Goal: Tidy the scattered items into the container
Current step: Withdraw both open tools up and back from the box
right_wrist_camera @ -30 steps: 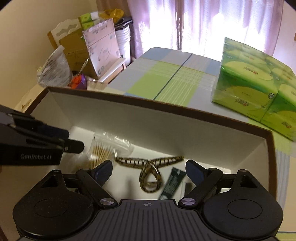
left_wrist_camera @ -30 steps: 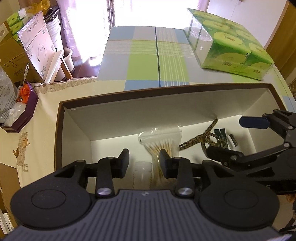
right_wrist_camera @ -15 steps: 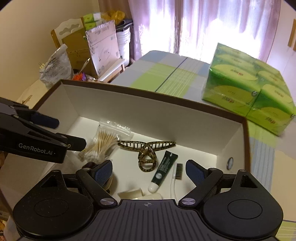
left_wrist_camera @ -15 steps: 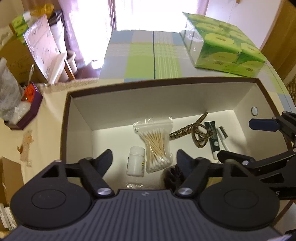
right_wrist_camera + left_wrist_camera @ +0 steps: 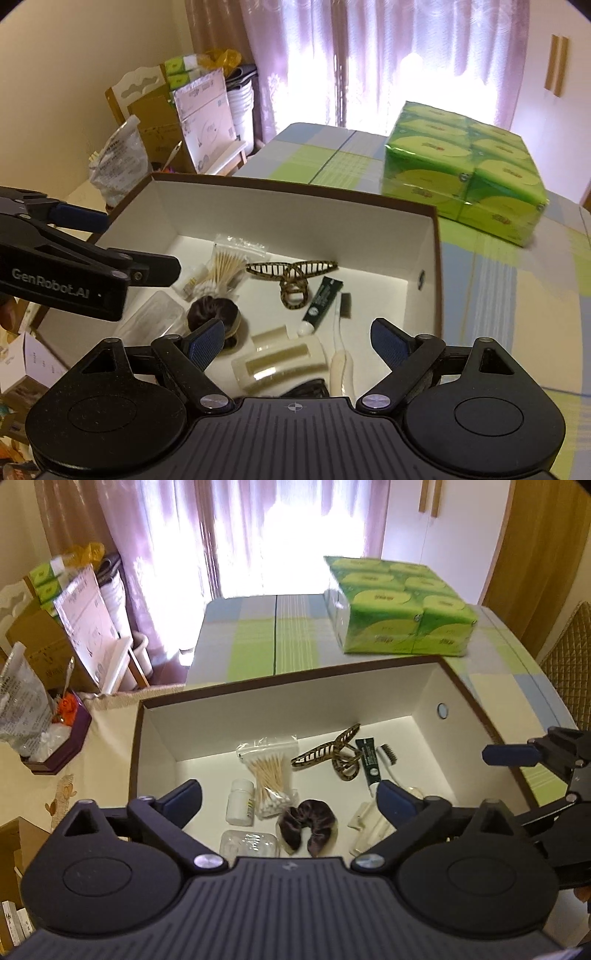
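A brown-rimmed box [image 5: 472, 705] with a white inside holds the items. In it lie a bag of cotton swabs [image 5: 267, 771], a white pill bottle [image 5: 241, 802], a dark scrunchie [image 5: 308, 827], a clear case [image 5: 249, 843], a leopard-print hair claw [image 5: 332, 755], a green tube [image 5: 369, 766], a toothbrush [image 5: 341, 325] and a cream hair clip [image 5: 280, 360]. My left gripper [image 5: 290, 797] hangs open above the box's near left part, holding nothing. My right gripper [image 5: 297, 338] is open too, above the near right corner, also holding nothing.
A large green tissue pack [image 5: 399, 605] stands on the checked tablecloth beyond the box. To the left sit a purple tray of clutter [image 5: 59, 738] and cardboard boxes [image 5: 203, 118]. A quilted chair back [image 5: 569, 653] shows at the right edge.
My left gripper has opened wide from nearly shut. Both grippers have drawn back and up out of the box. The scrunchie and more items now show on the box floor.
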### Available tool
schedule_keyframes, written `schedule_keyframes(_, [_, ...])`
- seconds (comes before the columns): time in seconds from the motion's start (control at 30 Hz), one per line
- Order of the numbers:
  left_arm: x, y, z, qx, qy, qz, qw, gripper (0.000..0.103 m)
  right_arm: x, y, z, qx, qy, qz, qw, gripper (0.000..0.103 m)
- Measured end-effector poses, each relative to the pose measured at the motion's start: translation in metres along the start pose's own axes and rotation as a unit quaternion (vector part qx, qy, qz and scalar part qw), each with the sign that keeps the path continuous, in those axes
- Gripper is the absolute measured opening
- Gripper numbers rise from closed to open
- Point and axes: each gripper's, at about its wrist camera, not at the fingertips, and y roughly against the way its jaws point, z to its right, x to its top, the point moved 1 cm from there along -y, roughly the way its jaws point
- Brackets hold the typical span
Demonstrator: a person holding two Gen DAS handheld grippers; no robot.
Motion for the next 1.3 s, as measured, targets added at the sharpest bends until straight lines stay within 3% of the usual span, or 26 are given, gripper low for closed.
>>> schedule_keyframes(0.33, [-0.034,0.048,0.024,0.024,0.015,0.037,0.9989,0.102,-0.028,0.046,0.003,-0.002,-0.007,0.028,1.0,0.091])
schedule_keyframes(0.6, [-0.057,0.077,0.043,0.037,0.032,0.038,0.9981,0.101,-0.046,0.08,0.003,0.011,0.022,0.035,0.999,0.091])
schedule_keyframes(1.3, [-0.099,0.099,0.105,0.06,0.066,-0.013,0.996,0.102,-0.096,0.117,0.028,0.028,0.049,-0.006,0.998,0.091])
